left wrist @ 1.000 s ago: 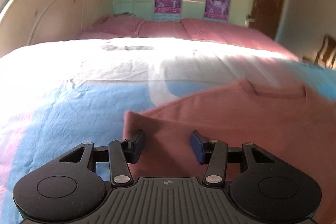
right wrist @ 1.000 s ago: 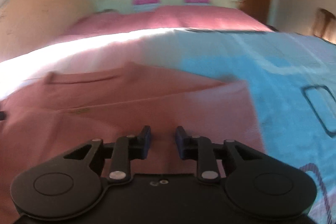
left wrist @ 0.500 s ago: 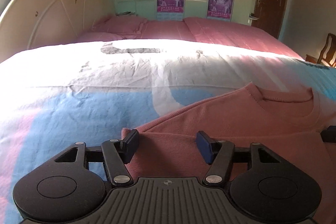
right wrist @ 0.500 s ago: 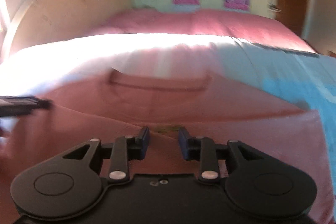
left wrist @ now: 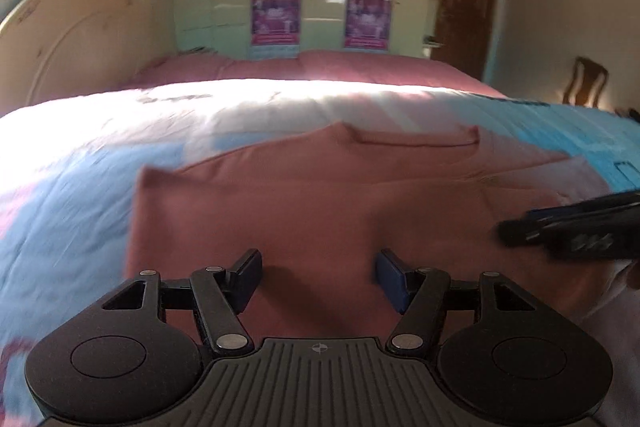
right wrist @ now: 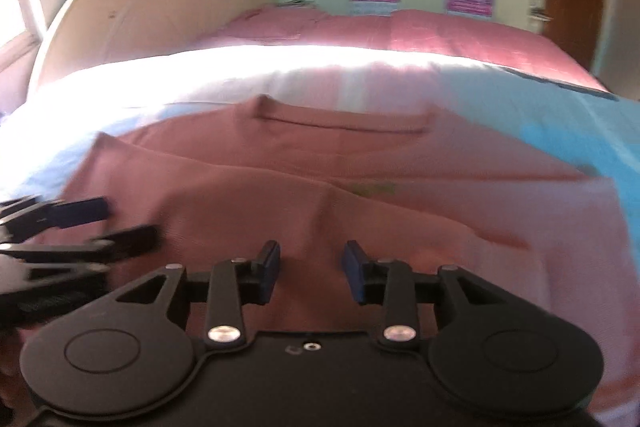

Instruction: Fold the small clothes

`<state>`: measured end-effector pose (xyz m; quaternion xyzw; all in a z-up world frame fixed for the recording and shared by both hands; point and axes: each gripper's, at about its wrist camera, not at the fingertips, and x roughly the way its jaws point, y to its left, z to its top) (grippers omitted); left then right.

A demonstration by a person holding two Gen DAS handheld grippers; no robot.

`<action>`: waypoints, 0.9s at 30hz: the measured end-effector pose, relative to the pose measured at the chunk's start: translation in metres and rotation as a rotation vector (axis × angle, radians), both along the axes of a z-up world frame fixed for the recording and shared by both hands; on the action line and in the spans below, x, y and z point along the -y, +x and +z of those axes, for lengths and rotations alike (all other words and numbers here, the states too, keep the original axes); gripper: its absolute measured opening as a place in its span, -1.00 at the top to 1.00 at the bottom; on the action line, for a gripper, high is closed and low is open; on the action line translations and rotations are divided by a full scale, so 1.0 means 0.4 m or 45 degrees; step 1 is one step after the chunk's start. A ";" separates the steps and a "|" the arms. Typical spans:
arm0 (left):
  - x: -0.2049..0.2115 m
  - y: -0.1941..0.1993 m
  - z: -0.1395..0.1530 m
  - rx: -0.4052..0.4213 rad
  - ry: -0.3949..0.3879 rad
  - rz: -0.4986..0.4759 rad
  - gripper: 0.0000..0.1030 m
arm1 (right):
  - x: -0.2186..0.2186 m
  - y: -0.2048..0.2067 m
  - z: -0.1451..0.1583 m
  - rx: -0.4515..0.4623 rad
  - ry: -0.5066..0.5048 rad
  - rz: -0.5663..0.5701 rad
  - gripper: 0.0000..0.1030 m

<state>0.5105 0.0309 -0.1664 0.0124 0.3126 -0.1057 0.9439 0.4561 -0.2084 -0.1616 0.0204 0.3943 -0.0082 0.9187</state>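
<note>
Sunlight is falling across a bed with a blue and pink cover, a cupboard with posters standing behind at 12 o'clock. From the left wrist, the pink shirt is lying flat at centre, collar toward 12 o'clock, sides already turned in. The left gripper is hovering over its near hem, jaws spread and just opening, pinching nothing; the right gripper is entering at 3 o'clock. From the right wrist, the shirt is filling the middle, the right gripper is poised above the hem with jaws partly spread and just opening, empty, and the left gripper is showing at 9 o'clock. For a clean fold, both should probably be pinching the hem corners evenly and carrying them toward the collar together.
</note>
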 end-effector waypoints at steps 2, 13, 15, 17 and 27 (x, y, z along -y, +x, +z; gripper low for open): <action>-0.040 -0.041 -0.001 -0.006 0.021 0.049 -0.25 | 0.039 -0.037 0.010 0.006 -0.023 -0.090 0.37; -0.125 -0.157 -0.001 -0.028 0.131 0.051 -0.24 | 0.120 -0.178 0.019 -0.015 -0.069 -0.202 0.31; -0.119 -0.147 0.014 -0.014 0.122 0.063 -0.25 | 0.110 -0.175 0.040 0.026 -0.066 -0.193 0.32; -0.128 -0.110 0.040 0.026 0.083 0.072 -0.25 | 0.115 -0.157 0.055 0.073 -0.060 -0.193 0.35; -0.143 0.253 0.033 -0.039 0.106 0.061 -0.25 | 0.207 0.008 0.036 0.064 0.010 -0.229 0.64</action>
